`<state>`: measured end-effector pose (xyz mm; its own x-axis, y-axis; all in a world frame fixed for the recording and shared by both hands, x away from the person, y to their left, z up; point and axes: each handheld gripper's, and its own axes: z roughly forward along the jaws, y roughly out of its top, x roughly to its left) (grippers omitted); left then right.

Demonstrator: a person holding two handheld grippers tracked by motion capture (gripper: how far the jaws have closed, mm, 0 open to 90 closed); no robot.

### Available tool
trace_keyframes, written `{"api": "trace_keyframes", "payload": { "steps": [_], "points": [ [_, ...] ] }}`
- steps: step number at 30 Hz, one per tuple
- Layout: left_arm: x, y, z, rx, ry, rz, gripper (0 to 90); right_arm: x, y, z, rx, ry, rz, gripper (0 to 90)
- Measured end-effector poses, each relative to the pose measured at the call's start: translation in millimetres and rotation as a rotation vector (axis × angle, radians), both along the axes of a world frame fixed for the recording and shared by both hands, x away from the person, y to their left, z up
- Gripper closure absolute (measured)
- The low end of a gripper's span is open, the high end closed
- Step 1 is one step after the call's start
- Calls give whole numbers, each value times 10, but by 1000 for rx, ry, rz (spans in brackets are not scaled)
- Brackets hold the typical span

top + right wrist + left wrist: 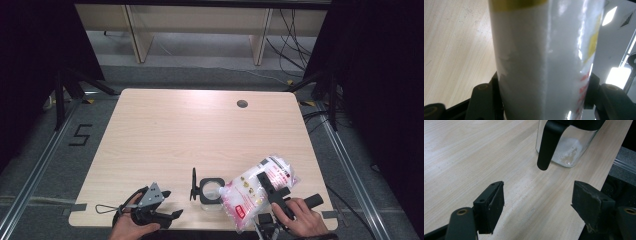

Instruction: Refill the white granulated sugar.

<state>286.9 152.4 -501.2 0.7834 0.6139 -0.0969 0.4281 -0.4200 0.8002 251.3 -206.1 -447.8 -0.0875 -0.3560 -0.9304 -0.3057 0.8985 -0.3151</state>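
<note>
Looks like a lab recording setup: bare table (165,130) ringed by black curtains (375,75), tripods (67,90), floor rails (350,165), loose cables (290,45).

Light wooden table (165,135), round cable hole (242,104) near its far right corner. Glass jar (210,192) with black handle stands near the near edge.

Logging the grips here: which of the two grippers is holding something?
The right gripper: its fingers clamp the white plastic bag; the left gripper is open, empty.
</note>
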Motion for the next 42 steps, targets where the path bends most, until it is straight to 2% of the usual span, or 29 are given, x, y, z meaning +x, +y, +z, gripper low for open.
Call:
{"api": "trace_keyframes", "payload": {
  "steps": [10,13,16,17,21,26,33,35,36,38,39,40,42],
  "points": [
    [0,3,4,0,3,-1,256,-3,-7,-4,14,2,-4,425],
    [0,5,5,1,2,-2,256,15,-7,20,4,4,19,425],
    [4,6,3,-2,-7,-2,256,11,-10,6,9,8,7,425],
    [5,15,10,13,-9,-6,256,10,-11,6,5,6,8,425],
    [2,2,0,-3,-1,0,256,11,-9,15,2,7,12,425],
    [2,14,10,16,-2,-2,257,12,-8,19,1,9,18,426],
    [2,4,-1,-3,-2,0,257,10,-9,23,-3,7,16,426],
    [4,8,4,6,-11,-4,257,11,-7,26,-4,8,17,426],
    [1,4,-1,-3,-1,1,257,9,-6,26,-3,8,16,427],
    [1,3,-1,-3,-3,0,257,-8,-23,-3,39,18,-11,427],
    [0,2,-1,-3,-3,0,257,-8,-23,-3,39,18,-11,427],
    [0,2,-2,-2,-3,0,257,1,-4,22,6,5,15,427],
    [0,1,-3,-1,-3,-1,257,-8,-9,13,15,8,4,427]
  ]
}}
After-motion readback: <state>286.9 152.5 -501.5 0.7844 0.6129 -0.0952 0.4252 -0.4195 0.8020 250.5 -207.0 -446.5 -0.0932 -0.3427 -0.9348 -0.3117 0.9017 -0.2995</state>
